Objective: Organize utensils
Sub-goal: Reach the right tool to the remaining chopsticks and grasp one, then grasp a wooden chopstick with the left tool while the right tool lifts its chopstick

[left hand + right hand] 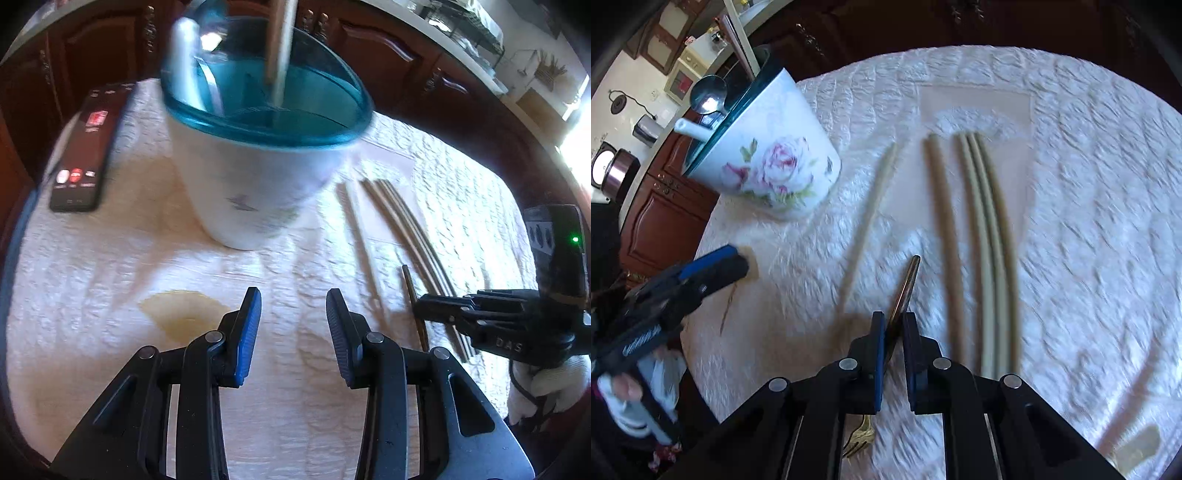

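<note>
A white floral cup with a teal rim [255,155] stands on the white cloth, holding a spoon and chopsticks; it also shows in the right wrist view [768,162]. Several pale chopsticks [986,240] lie side by side on the cloth, also seen in the left wrist view [402,225]. My right gripper [894,325] is shut on a gold fork [905,288], handle pointing forward, tines [858,439] below the fingers. My left gripper [293,325] is open and empty, in front of the cup; it shows at the left of the right wrist view [716,266].
A black phone [85,147] lies on the cloth left of the cup. A yellow stain [181,314] marks the cloth near my left gripper. Dark wooden cabinets [388,55] stand beyond the round table's edge.
</note>
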Tool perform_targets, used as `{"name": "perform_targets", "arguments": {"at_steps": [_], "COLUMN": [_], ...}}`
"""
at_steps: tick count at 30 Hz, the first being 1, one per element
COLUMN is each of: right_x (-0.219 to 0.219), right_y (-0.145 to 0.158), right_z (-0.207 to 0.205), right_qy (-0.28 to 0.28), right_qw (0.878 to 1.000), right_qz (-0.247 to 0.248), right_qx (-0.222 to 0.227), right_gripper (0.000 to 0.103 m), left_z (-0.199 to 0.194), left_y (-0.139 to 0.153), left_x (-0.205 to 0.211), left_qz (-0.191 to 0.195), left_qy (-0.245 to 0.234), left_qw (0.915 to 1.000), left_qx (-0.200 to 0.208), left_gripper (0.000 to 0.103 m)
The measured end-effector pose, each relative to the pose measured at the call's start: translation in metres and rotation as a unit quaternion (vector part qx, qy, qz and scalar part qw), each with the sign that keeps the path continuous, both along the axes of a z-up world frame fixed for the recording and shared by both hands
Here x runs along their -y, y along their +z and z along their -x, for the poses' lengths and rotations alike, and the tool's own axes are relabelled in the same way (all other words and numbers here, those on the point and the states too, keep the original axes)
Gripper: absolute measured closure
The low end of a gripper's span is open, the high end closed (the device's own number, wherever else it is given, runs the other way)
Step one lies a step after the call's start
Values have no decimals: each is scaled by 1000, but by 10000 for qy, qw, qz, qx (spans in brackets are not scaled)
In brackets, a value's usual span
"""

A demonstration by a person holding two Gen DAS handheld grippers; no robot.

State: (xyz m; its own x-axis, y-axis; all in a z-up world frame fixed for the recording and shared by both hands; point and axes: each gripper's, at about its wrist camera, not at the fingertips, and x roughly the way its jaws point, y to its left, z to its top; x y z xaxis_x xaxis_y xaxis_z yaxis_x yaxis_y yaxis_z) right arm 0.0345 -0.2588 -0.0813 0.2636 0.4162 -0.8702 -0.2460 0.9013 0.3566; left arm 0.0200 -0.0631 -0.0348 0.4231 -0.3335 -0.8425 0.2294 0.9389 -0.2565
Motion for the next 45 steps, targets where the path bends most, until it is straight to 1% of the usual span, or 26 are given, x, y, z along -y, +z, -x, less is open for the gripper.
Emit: {"name": "perform_targets", "arguments": {"at_steps": [2,3,5,7,10,12,14,15,18,22,24,25,26,28,29,31,33,35,36,38,39,40,41,42,43,45], "right_x": [12,15,18,13,6,4,5,6,20,38,44,47,49,50,50,46,39,35,35,36,36,34,34,33,31,28], "right_y": [13,19,22,22,14,3,-2,-2,0,-2,-4,-5,-6,-7,-6,-8,-8,-5,-4,-3,-3,-1,1,2,2,1], "right_z": [3,0,-5,-22,-47,-57,-57,-54,-38,-11,1,8,13,25,30,41,51,55,54,46,41,39,35,30,24,15], "right_qy": [-139,-255,-342,-366,-388,-352,-329,-313,-358,-456,-504,-504,-489,-438,-386,-203,8,28,-14,-138,-204,-233,-257,-274,-271,-271], "right_qw": [9994,9985,9972,9956,9935,9946,9958,9964,9982,9985,9986,9986,9987,9989,9991,9993,9993,9994,9994,9994,9992,9991,9990,9988,9987,9978], "right_qz": [-60,-19,155,310,616,719,657,595,343,263,154,122,103,53,9,-1,134,282,299,313,347,362,374,401,436,607], "right_qx": [306,484,646,803,879,665,544,525,344,115,-6,-36,-66,-126,-178,-300,-335,-215,-175,-109,-70,-45,-19,10,27,71], "right_gripper": [93,90,90,90,90,90,92,97,97,97,97,97,97,97,97,97,97,95,90,86,86,86,86,86,86,86], "left_z": [-1,-2,-3,-6,-9,-9,-11,-12,-18,-29,-32,-32,-32,-30,-27,-17,4,22,28,36,38,36,32,28,23,10], "left_y": [-1,-2,-2,-2,-1,-3,-5,-6,-12,-25,-31,-33,-35,-35,-33,-31,-31,-32,-32,-30,-29,-26,-23,-21,-20,-21], "left_x": [9,13,18,21,28,30,36,39,51,66,74,76,77,72,68,57,43,30,25,19,16,15,15,17,18,25], "left_qz": [20,35,73,100,82,96,121,140,191,324,348,273,209,277,249,139,17,-108,-163,-181,-166,-170,-222,-272,-264,-281], "left_qy": [-84,-110,-130,-136,-172,-263,-373,-412,-505,-537,-570,-557,-528,-521,-556,-678,-859,-1005,-1076,-1146,-1126,-1072,-996,-929,-877,-851], "left_qw": [10000,9999,9999,9998,9998,9995,9990,9988,9982,9973,9969,9973,9976,9973,9971,9964,9945,9927,9916,9903,9905,9915,9929,9938,9946,9950], "left_qx": [-21,-32,-64,-74,-77,-126,-191,-205,-264,-391,-424,-402,-391,-444,-459,-486,-593,-657,-695,-764,-767,-716,-616,-539,-484,-451], "left_gripper": [67,67,67,67,67,67,67,67,65,66,78,93,95,96,97,99,99,99,99,99,98,91,77,71,68,68]}}
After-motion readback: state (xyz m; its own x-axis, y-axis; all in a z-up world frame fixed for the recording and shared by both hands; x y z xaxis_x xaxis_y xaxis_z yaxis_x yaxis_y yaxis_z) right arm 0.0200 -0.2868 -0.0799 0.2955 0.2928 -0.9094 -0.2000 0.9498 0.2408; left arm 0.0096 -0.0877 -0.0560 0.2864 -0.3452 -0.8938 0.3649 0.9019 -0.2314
